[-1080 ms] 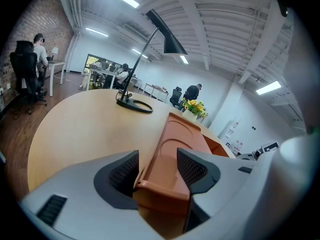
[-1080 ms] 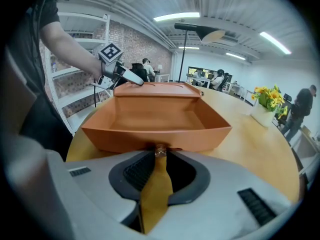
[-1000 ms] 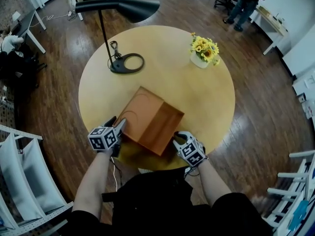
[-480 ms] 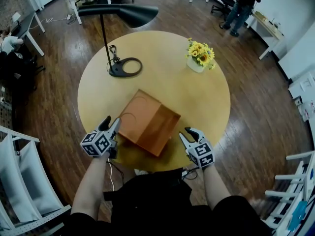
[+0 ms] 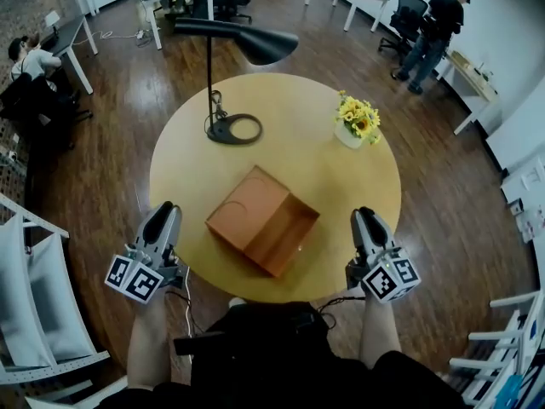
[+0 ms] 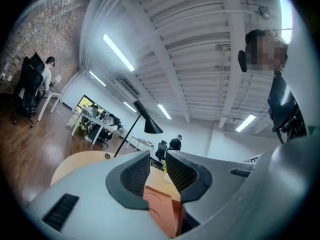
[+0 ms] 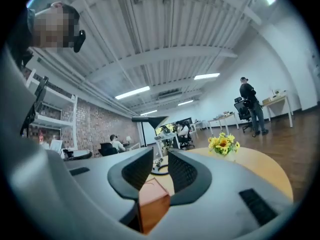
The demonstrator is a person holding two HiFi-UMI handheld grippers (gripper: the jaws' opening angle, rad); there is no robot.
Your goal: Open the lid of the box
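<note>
The orange box (image 5: 285, 230) lies on the round wooden table (image 5: 341, 177), its lid (image 5: 245, 206) folded out flat to the left and the inside showing. My left gripper (image 5: 168, 210) hovers at the table's left front edge, well clear of the box. Its jaws are closing, with a narrow gap and nothing between them (image 6: 157, 156). My right gripper (image 5: 364, 215) hangs at the right front edge, also apart from the box, its jaws closing on nothing (image 7: 160, 154). The box (image 6: 162, 209) shows low between the jaws in each gripper view (image 7: 152, 204).
A black desk lamp (image 5: 232, 128) stands at the back left of the table, and a pot of yellow flowers (image 5: 358, 119) at the back right. White shelving (image 5: 34, 288) is on the left. Beyond the table are desks, chairs and a standing person (image 5: 436, 22).
Both grippers have drawn back from the box's near corners, out to the sides of the table's front edge. The left jaws have narrowed.
</note>
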